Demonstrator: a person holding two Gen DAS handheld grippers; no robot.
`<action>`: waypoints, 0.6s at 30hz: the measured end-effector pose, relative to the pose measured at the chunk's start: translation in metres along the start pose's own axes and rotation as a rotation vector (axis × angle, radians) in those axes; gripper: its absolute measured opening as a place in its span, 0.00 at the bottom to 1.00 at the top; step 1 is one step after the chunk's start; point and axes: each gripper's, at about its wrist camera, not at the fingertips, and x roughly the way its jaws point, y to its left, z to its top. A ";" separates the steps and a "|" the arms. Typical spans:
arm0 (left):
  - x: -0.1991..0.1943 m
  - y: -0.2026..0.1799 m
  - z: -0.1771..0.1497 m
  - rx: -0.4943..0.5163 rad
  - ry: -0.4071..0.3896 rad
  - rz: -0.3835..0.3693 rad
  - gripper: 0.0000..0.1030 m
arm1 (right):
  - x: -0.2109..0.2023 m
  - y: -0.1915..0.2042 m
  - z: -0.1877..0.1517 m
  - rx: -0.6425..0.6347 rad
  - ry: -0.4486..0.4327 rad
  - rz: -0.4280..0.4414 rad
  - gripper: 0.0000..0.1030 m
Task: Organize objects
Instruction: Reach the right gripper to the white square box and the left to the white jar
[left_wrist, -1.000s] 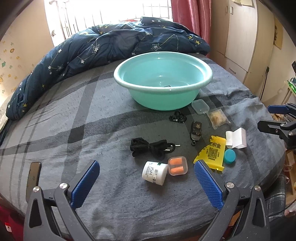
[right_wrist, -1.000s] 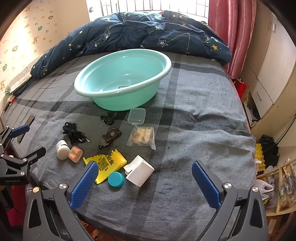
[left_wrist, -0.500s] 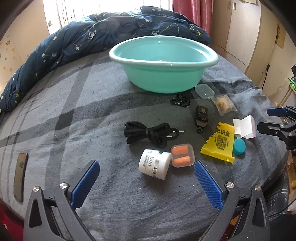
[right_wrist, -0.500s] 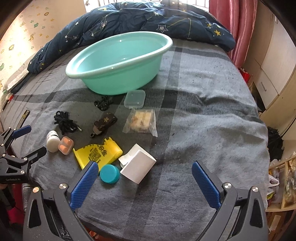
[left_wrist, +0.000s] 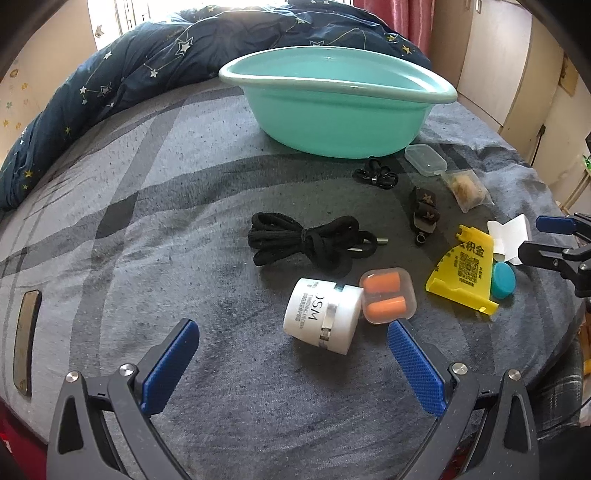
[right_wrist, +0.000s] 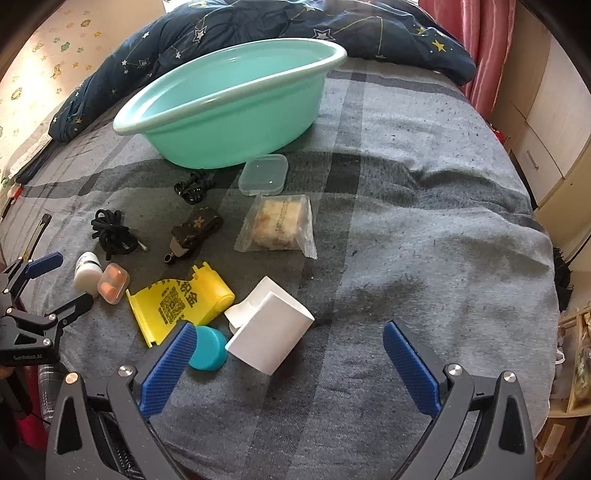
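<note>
A teal basin (left_wrist: 343, 110) (right_wrist: 236, 114) stands on the grey bed. Small objects lie in front of it: a white jar (left_wrist: 323, 319), an orange earplug case (left_wrist: 388, 295), a black cord bundle (left_wrist: 306, 240), a yellow plastic stand (left_wrist: 465, 269) (right_wrist: 181, 299), a teal round cap (right_wrist: 207, 349), a white box (right_wrist: 271, 338), a snack bag (right_wrist: 279, 223), a clear box (right_wrist: 264, 173) and a brown key case (right_wrist: 194, 229). My left gripper (left_wrist: 291, 365) is open, just short of the jar. My right gripper (right_wrist: 288, 362) is open, around the white box and cap.
A dark blue star-print duvet (left_wrist: 147, 62) is bunched behind the basin. A phone (left_wrist: 26, 339) lies at the bed's left edge. A small black clip strap (left_wrist: 375, 175) lies under the basin's front. Cupboards (right_wrist: 546, 140) stand beyond the bed's right side.
Both grippers have moved forward and lower toward the objects. The jar and earplug case are now close to the left fingers; the white box and cap are now between the right fingers. Both stayed open.
</note>
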 end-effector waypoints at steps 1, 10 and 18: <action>0.000 0.000 0.001 -0.003 0.000 -0.004 1.00 | 0.001 0.000 0.000 -0.001 0.002 0.003 1.00; 0.002 -0.002 0.003 0.009 -0.005 -0.035 0.90 | 0.004 0.003 0.002 -0.006 0.005 0.033 0.93; 0.005 -0.006 0.003 0.022 0.001 -0.070 0.55 | 0.008 0.004 0.001 0.006 0.021 0.052 0.57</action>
